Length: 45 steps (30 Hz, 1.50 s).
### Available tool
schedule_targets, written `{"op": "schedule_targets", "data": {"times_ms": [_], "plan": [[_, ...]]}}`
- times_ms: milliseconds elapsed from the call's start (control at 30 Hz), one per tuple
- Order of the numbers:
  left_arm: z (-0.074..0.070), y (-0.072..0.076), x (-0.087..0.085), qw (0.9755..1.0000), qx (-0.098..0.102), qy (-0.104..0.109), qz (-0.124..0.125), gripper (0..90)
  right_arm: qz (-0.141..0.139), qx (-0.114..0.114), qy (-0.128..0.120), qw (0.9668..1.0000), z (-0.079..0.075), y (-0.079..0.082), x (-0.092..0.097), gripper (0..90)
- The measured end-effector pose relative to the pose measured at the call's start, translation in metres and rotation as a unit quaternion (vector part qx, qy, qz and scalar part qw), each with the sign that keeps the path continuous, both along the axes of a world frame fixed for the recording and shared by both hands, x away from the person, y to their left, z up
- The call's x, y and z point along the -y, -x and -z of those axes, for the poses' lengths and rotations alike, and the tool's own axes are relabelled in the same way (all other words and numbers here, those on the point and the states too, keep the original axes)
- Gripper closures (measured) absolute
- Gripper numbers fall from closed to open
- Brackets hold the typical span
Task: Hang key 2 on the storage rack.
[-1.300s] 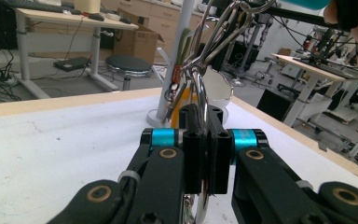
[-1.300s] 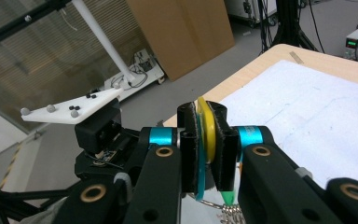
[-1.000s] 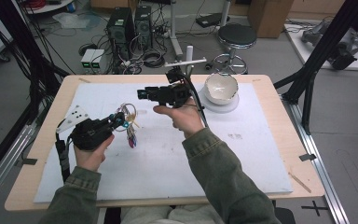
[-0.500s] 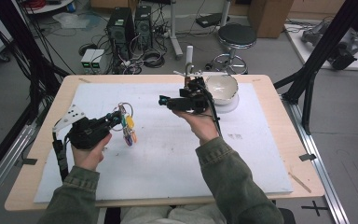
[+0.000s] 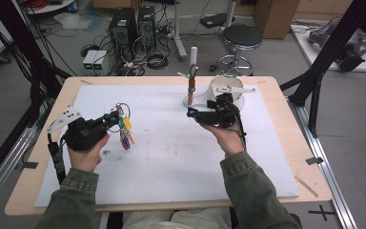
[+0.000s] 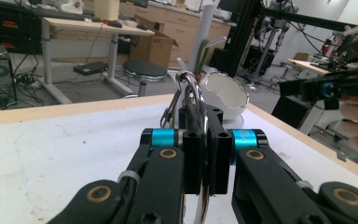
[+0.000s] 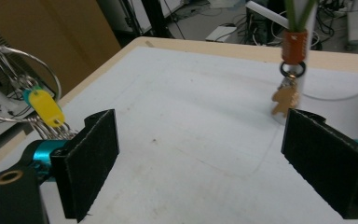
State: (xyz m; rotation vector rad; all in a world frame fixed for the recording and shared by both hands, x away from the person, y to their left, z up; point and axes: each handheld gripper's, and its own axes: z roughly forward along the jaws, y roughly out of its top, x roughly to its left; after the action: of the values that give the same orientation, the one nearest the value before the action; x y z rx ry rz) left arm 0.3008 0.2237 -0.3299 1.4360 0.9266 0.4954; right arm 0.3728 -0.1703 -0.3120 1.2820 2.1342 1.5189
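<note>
Counter: pale wooden counter (image 5: 286, 143) under a white mat (image 5: 171, 157).
Left gripper (image 5: 110, 119): clamped a wire key ring (image 5: 122, 113).
Right gripper (image 5: 190, 113): jaws just widened, nothing between.

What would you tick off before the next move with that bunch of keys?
1. Left claw shut on the key ring: ok.
2. Keys and tags hanging free above the white mat: ok.
3. Right claw open, its jaws having just been opening, nothing between them: ok.
4. Stand upright with a key fob hanging on it: ok.
5. White bowl apart from the right claw: cannot tell.
</note>
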Motion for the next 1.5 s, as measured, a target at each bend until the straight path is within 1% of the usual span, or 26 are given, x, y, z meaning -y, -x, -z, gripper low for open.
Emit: {"op": "schedule_targets", "data": {"times_ms": [33,167,233,267,300,367,433,467,633,800,933,1033,1133,1267,1500], "plan": [[-0.001,-0.001,0.0,1.0,0.0,0.0,-0.003,86.7,0.003,-0.002,-0.001,1.0,0.002,0.001,0.003,10.2],[-0.009,-0.009,0.0,1.0,0.003,-0.003,-0.003,86.8,0.009,0.008,0.0,0.9999,0.007,0.004,0.014,10.2],[-0.013,-0.012,0.001,1.0,0.007,-0.007,-0.001,86.7,0.017,0.013,0.003,0.9998,0.008,0.007,0.018,10.2],[-0.016,-0.015,0.001,0.9999,0.01,-0.013,-0.001,86.8,0.019,0.018,0.009,0.9996,0.009,0.008,0.019,10.2],[-0.018,-0.017,0.002,0.9999,0.01,-0.014,0.0,86.8,0.019,0.017,0.01,0.9996,0.009,0.009,0.021,10.1],[-0.022,-0.021,0.004,0.9998,0.012,-0.018,0.002,86.8,0.021,0.02,0.014,0.9995,0.012,0.011,0.025,7.6],[-0.026,-0.025,0.005,0.9997,0.012,-0.02,0.002,86.8,0.028,0.024,0.018,0.9992,0.015,0.012,0.029,2.6],[-0.028,-0.027,0.006,0.9997,0.012,-0.022,0.001,86.8,0.03,0.024,0.02,0.9991,0.016,0.013,0.031,2.5],[-0.034,-0.037,0.008,0.9997,0.011,-0.022,0.003,86.8,0.035,0.022,0.014,0.999,0.025,0.014,0.044,2.5],[-0.04,-0.047,0.013,0.9996,0.01,-0.027,0.006,86.8,0.044,0.023,0.008,0.9987,0.031,0.018,0.055,2.4],[-0.044,-0.054,0.019,0.9994,0.011,-0.032,0.009,86.8,0.06,0.028,0.012,0.9977,0.036,0.022,0.064,1.5],[-0.05,-0.06,0.024,0.9992,0.015,-0.035,0.01,86.8,0.068,0.038,0.016,0.9968,0.04,0.024,0.072,1.0],[-0.056,-0.065,0.03,0.9989,0.017,-0.042,0.013,86.8,0.075,0.037,0.013,0.9964,0.043,0.026,0.078,1.0],[-0.063,-0.073,0.036,0.9985,0.021,-0.049,0.015,86.8,0.083,0.036,0.015,0.9958,0.049,0.029,0.086,1.0],[-0.072,-0.089,0.045,0.9979,0.017,-0.06,0.018,86.8,0.09,0.032,0.017,0.9953,0.059,0.036,0.097,1.0]]}}
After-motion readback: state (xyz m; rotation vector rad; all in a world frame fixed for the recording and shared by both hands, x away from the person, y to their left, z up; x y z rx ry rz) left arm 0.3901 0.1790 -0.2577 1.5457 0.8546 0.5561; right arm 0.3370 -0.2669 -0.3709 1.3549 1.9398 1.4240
